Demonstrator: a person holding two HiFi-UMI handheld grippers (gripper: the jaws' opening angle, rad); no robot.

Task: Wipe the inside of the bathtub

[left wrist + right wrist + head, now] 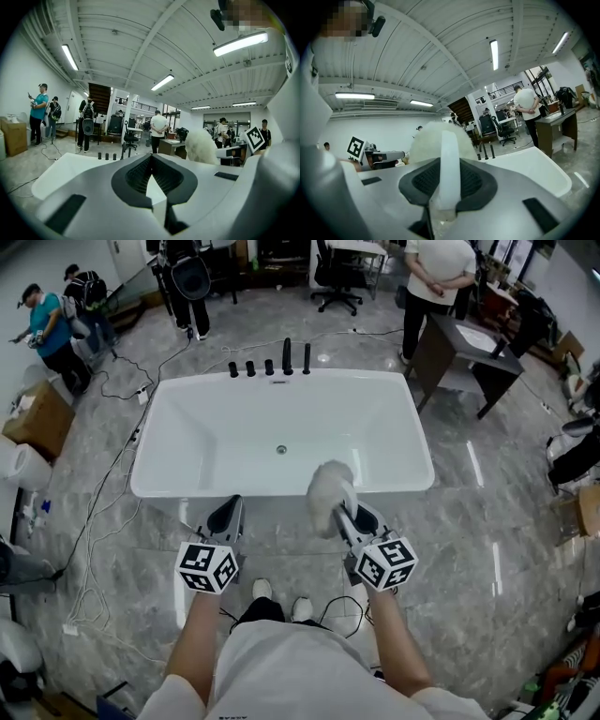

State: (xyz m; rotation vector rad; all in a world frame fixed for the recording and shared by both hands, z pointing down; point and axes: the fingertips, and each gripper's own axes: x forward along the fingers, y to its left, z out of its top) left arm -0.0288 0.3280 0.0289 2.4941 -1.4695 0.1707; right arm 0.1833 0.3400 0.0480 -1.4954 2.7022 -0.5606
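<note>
A white rectangular bathtub (187, 486) stands on the grey floor ahead of me, its drain (280, 449) at mid-bottom. My right gripper (342, 515) is shut on the white handle (449, 164) of a fluffy white duster (330, 486), whose head (426, 140) hangs over the tub's near rim. My left gripper (228, 514) is held beside it at the near rim, shut, with nothing between its jaws. In the left gripper view the same gripper (151, 187) points up over the tub (56, 173), with the duster (202, 146) to its right.
Black faucet fittings (272, 362) line the tub's far rim. A dark desk (469, 352) stands at the right with a person (436, 282) beside it. Cables (103, 512) trail on the floor at the left, near a cardboard box (37, 418). More people stand at the far left.
</note>
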